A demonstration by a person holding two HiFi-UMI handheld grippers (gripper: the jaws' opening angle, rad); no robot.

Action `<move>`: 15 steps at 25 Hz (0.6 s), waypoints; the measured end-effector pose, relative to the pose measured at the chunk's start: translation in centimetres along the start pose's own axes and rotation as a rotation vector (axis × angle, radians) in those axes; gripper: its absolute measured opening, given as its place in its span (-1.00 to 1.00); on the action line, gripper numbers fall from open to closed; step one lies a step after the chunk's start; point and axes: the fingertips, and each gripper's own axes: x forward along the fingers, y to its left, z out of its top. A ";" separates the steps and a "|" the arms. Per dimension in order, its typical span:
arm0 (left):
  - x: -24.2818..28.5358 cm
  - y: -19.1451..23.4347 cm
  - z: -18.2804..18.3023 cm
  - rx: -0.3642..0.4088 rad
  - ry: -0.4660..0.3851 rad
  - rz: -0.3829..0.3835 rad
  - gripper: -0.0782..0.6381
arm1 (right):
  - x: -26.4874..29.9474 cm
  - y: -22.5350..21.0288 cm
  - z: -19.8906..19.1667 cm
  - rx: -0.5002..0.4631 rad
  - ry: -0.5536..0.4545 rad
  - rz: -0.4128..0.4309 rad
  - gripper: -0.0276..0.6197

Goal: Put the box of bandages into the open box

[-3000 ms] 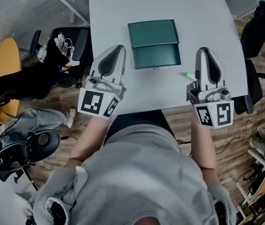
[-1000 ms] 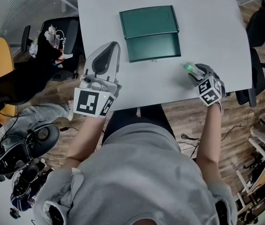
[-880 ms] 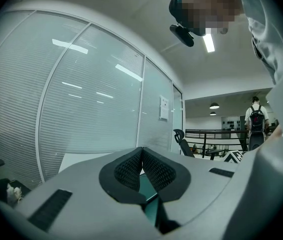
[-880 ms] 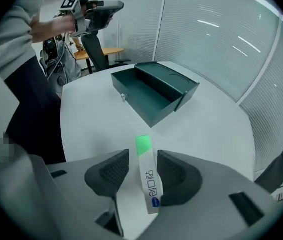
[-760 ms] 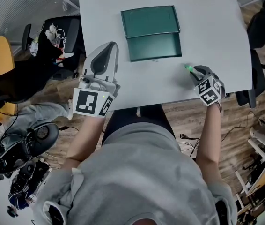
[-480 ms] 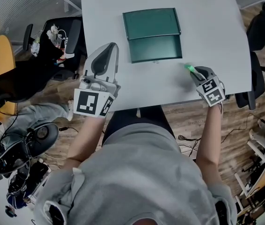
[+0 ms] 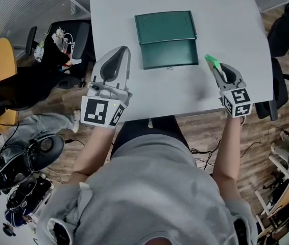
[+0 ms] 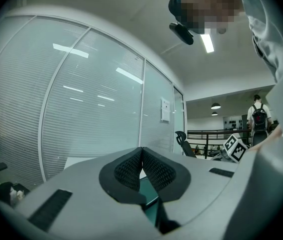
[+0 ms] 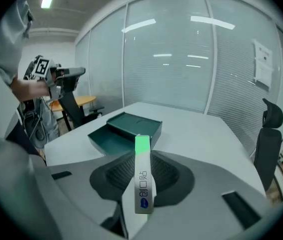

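Observation:
The box of bandages (image 7: 212, 61) is a slim white box with a green end. It is held off the white table (image 7: 221, 14), and my right gripper (image 7: 217, 68) is shut on it with the green end sticking out past the fingertips. In the right gripper view the bandage box (image 9: 142, 154) stands on edge between the pads of the right gripper (image 9: 142, 176). The open dark green box (image 7: 168, 55) lies left of it and a little farther out, its lid (image 7: 165, 28) folded back; the same open box (image 9: 112, 140) shows empty. My left gripper (image 7: 125, 51) is shut and empty at the table's near left, and the left gripper (image 8: 142, 156) has its pads together.
Black office chairs stand at the right (image 7: 280, 32) and the left (image 7: 75, 42) of the table. A yellow round table (image 7: 1, 65) and gear on the floor (image 7: 22, 162) are at the far left. Glass partitions (image 9: 181, 59) lie beyond the table.
The right gripper came down on the bandage box lying on the table, closed on it and lifted it up and slightly away from me. The left gripper stayed put.

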 end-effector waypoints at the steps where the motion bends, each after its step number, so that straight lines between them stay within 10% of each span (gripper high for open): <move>1: 0.0 0.0 0.1 0.000 -0.001 -0.001 -0.73 | -0.2 -0.1 0.8 0.034 -0.043 -0.004 -0.56; 10: -0.1 0.2 -0.1 0.001 0.006 0.011 -0.73 | -1.9 -0.4 6.8 0.185 -0.345 -0.002 -0.56; 15: -0.5 0.4 0.1 0.002 0.004 0.025 -0.73 | -0.2 3.2 9.0 -0.047 -0.279 0.038 -0.56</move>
